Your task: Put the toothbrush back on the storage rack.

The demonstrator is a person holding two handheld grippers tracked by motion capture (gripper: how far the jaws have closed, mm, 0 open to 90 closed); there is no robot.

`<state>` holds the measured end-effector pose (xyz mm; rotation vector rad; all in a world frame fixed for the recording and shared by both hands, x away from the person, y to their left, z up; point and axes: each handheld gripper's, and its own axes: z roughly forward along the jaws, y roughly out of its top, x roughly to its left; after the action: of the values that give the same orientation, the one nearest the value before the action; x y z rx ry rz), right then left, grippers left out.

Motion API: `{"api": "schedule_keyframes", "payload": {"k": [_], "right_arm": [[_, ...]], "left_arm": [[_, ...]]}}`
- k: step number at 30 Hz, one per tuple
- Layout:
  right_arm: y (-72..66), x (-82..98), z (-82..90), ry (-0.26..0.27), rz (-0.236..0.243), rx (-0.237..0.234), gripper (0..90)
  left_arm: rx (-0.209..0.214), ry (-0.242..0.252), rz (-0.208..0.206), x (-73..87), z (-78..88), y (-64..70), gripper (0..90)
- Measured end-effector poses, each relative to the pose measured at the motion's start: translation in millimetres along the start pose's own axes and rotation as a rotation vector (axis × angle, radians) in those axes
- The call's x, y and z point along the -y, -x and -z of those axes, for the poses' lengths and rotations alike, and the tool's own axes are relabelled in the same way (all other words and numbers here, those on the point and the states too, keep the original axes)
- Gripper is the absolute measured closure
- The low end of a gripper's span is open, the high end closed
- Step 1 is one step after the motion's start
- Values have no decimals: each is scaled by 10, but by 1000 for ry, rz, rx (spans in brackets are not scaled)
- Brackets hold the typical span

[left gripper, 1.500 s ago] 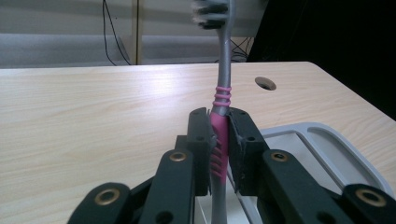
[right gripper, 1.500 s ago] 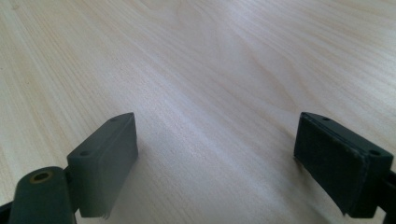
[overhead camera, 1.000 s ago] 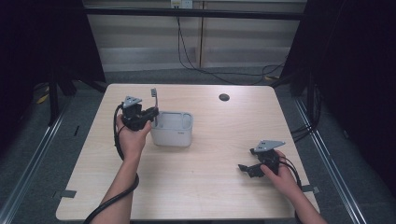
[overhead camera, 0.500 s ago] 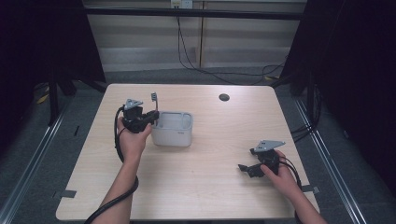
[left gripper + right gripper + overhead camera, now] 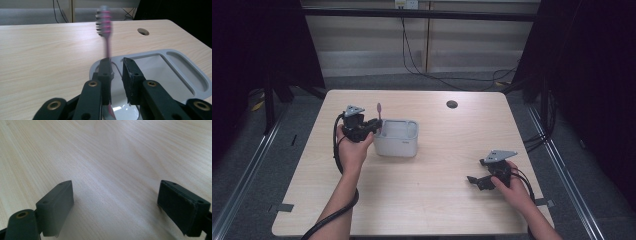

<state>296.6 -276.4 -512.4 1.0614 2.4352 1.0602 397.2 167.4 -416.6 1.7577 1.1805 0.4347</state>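
One grey tray (image 5: 396, 145) on the table (image 5: 422, 200), pink toothbrush (image 5: 107, 37) upright over its near-left corner, loose beside the barely parted left gripper (image 5: 117, 67), right gripper (image 5: 477, 181) gaping empty, well right of the tray.

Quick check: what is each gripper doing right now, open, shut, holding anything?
Left gripper: jaws have just been opening; pink toothbrush rests against one jaw, the other clear of it, above the grey container.
Right gripper: open, holding nothing, low over the table.
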Motion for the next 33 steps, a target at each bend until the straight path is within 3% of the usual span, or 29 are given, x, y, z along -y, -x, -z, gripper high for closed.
{"api": "schedule_keyframes", "payload": {"k": [14,33], "right_arm": [[0,0,0,0,0,0,126],[0,0,0,0,0,0,127]], "left_arm": [[7,-31,4,-55,125,-65,719],[-4,-13,25,-78,258,-152,593]]}}
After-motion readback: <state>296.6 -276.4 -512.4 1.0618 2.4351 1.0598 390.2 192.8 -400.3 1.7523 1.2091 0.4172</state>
